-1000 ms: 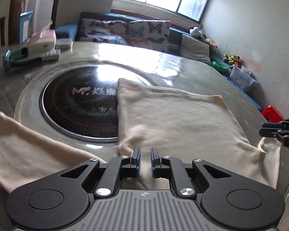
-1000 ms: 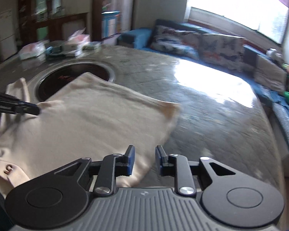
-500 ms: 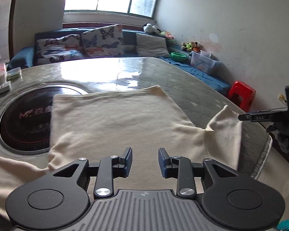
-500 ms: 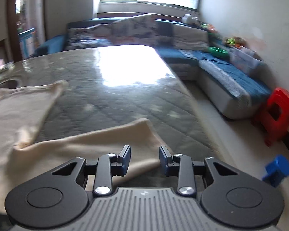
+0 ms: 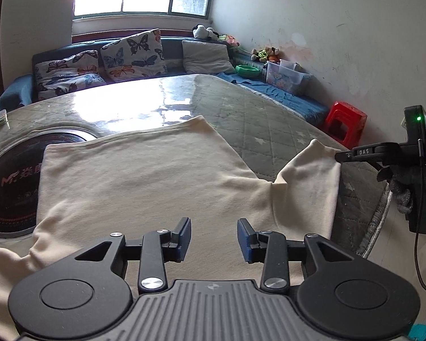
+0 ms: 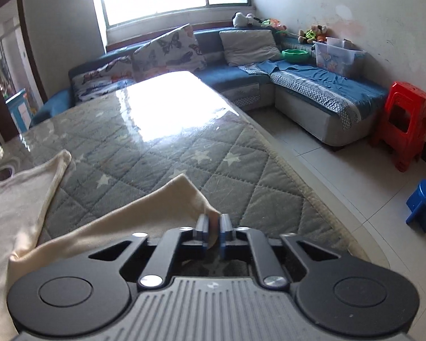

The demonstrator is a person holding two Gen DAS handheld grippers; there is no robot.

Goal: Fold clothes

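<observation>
A cream shirt (image 5: 144,176) lies spread on the quilted table cover (image 5: 258,125), partly over a round black hob. My left gripper (image 5: 213,240) is open and empty, low over the shirt's near part. My right gripper (image 6: 213,233) is shut on the tip of the shirt's right sleeve (image 6: 162,213). In the left wrist view the right gripper (image 5: 343,156) pinches the sleeve (image 5: 309,187) and holds its end up near the table's right edge.
The black hob (image 5: 11,182) is set in the table at the left. A blue sofa (image 6: 312,91) with cushions runs along the back and right. A red stool (image 6: 403,125) and a blue stool (image 6: 424,204) stand on the floor right of the table.
My right gripper has closed on the sleeve tip; it was open before. My left gripper has opened wider and swung right across the shirt.
</observation>
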